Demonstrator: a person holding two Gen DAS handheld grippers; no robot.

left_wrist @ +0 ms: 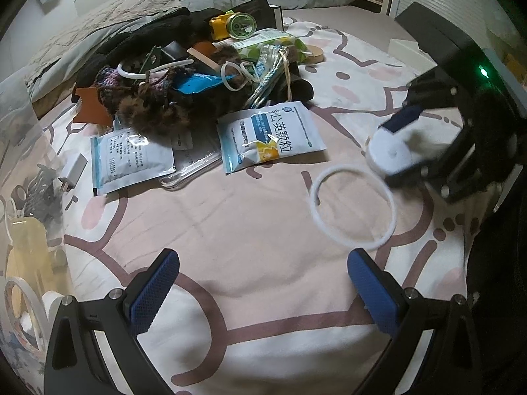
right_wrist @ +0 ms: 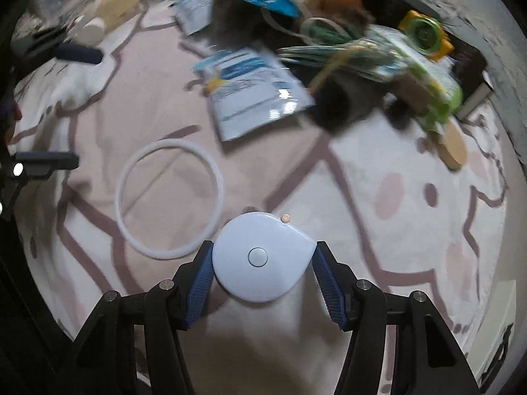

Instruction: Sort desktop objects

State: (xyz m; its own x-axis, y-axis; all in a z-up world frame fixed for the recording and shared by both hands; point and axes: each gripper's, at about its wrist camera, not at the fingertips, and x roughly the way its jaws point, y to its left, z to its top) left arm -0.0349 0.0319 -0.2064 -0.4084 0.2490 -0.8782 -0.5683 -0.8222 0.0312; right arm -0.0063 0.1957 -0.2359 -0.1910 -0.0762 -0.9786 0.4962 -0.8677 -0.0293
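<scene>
My right gripper is shut on a round white tape measure with a centre button, held above the pink bedsheet. In the left wrist view the same gripper and tape measure are at the right, blurred. A white ring lies flat on the sheet just left of the tape measure; it also shows in the left wrist view. My left gripper is open and empty, low over the sheet, with the ring ahead to its right.
A pile of mixed items lies further back: white-blue sachets, a yellow-green toy, furry brown pieces, loops, a wooden disc. A clear bin with tape rolls stands at the left. A white charger lies near it.
</scene>
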